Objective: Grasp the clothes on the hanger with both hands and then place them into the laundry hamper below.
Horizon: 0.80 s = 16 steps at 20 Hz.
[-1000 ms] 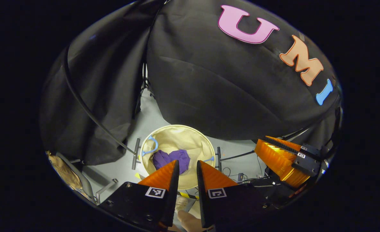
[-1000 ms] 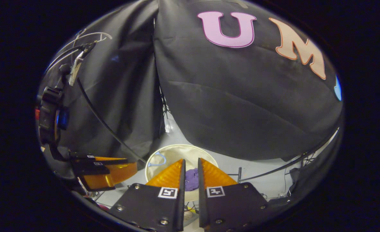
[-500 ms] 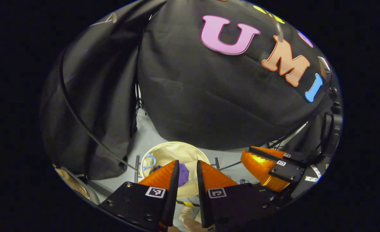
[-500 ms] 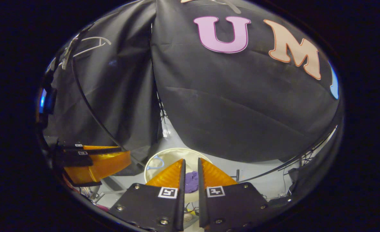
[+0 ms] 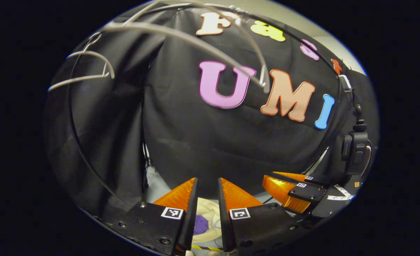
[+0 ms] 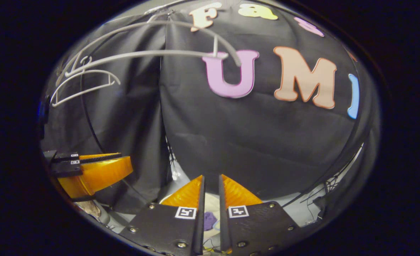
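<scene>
Left gripper view: left gripper (image 5: 207,185) raised and level, jaws nearly together with a narrow gap, grasping nothing. Through that gap, below: purple clothes (image 5: 200,224) lying bunched inside the cream laundry hamper (image 5: 209,209), which stands on the floor. Bare grey hanger (image 5: 181,33) overhead, a second bare hanger (image 5: 89,65) at upper left. Right gripper (image 5: 290,188) to the side, level with this one.

Right gripper view: right gripper (image 6: 210,183) jaws likewise almost closed and empty. A sliver of the purple clothes (image 6: 210,219) and the hamper rim (image 6: 210,204) sits between the fingers. Hangers (image 6: 153,53) bare above; left gripper (image 6: 96,170) at left edge.

Judgement: garment looks delivered; hanger carries nothing. Remaining step is a clean retreat: keep both grippers clear of the hanger arms overhead and avoid snagging the hamper rim.
</scene>
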Available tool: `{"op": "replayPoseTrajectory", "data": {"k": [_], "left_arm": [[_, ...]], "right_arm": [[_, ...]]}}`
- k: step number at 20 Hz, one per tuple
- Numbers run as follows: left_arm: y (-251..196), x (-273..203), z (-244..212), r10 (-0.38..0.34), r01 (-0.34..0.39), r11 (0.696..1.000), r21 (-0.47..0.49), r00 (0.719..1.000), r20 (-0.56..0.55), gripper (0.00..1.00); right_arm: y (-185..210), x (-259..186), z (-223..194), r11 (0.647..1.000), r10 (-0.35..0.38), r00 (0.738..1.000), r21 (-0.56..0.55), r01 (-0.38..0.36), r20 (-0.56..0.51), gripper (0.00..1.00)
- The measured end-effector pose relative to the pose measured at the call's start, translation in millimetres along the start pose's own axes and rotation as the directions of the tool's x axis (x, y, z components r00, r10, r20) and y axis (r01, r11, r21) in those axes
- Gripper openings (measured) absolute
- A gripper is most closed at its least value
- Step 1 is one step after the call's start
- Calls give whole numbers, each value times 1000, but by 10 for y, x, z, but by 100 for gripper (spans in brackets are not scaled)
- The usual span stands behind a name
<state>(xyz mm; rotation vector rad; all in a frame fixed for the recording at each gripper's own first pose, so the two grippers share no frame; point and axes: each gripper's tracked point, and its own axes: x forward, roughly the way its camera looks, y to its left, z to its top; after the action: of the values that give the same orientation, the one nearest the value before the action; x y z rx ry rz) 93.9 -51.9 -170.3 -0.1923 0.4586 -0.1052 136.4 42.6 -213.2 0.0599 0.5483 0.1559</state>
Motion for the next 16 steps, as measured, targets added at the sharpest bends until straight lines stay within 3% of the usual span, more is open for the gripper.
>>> {"op": "replayPoseTrajectory", "data": {"k": [3,4,7,8,9,10,12,14,16], "left_arm": [[-120,-211,457,-27,20,998,59,990,135,33],[-134,-344,642,-42,27,997,79,981,189,37],[-283,-608,1108,-71,32,991,130,950,303,33],[-329,-681,1215,-79,34,990,139,939,336,25],[-378,-759,1325,-91,41,989,144,929,360,29],[-419,-833,1437,-100,47,988,147,920,378,33],[-442,-954,1584,-99,42,988,149,911,401,40],[-470,-1055,1709,-98,35,987,154,900,424,40],[-490,-1105,1798,-98,29,987,159,890,445,53]], "right_arm": [[-85,-286,429,1000,-20,994,8,20,108,19],[-99,-390,590,1000,-27,988,13,25,149,18],[-131,-691,1050,999,-54,963,14,52,264,18],[-144,-801,1182,998,-63,953,12,63,296,18],[-139,-915,1300,997,-71,941,12,71,330,23],[-139,-1011,1399,997,-78,931,14,78,358,18],[-118,-1209,1586,996,-83,911,22,81,404,19],[-161,-1358,1821,995,-95,889,29,91,448,24],[-165,-1486,1926,995,-100,873,34,96,477,36]]}}
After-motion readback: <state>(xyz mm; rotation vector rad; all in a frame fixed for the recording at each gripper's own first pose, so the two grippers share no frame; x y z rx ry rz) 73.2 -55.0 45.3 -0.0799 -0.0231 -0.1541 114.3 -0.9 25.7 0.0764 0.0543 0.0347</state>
